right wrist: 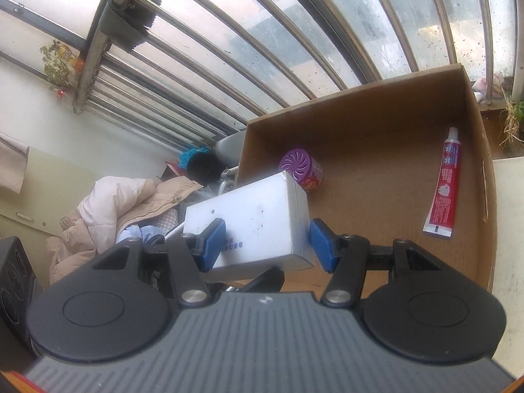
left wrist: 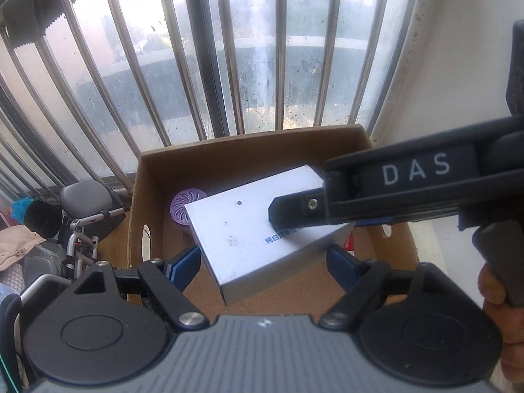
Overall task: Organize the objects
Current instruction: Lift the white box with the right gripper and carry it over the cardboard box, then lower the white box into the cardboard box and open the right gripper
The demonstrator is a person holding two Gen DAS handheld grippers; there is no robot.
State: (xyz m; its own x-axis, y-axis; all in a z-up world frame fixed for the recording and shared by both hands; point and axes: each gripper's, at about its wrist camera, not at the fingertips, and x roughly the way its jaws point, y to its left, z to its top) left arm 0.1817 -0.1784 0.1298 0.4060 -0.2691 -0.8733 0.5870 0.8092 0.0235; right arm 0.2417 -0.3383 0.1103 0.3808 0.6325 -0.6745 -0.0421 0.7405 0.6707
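A white rectangular box (left wrist: 249,229) (right wrist: 258,216) with blue print hangs tilted over an open cardboard carton (left wrist: 229,160) (right wrist: 360,124). My left gripper (left wrist: 263,262) has a blue pad against each side of the box's near end. My right gripper (right wrist: 267,242) is shut on the same box; in the left wrist view one of its fingers (left wrist: 294,209) lies across the top face. On the carton floor lie a purple-lidded air freshener can (left wrist: 183,206) (right wrist: 296,168) and a red toothpaste tube (right wrist: 442,186).
Barred windows (left wrist: 213,65) stand right behind the carton. To its left are a wheelchair (left wrist: 85,226) and a pink padded jacket (right wrist: 121,206). A white wall (left wrist: 442,98) runs along the right. A person's hand (left wrist: 491,291) holds the right gripper's handle.
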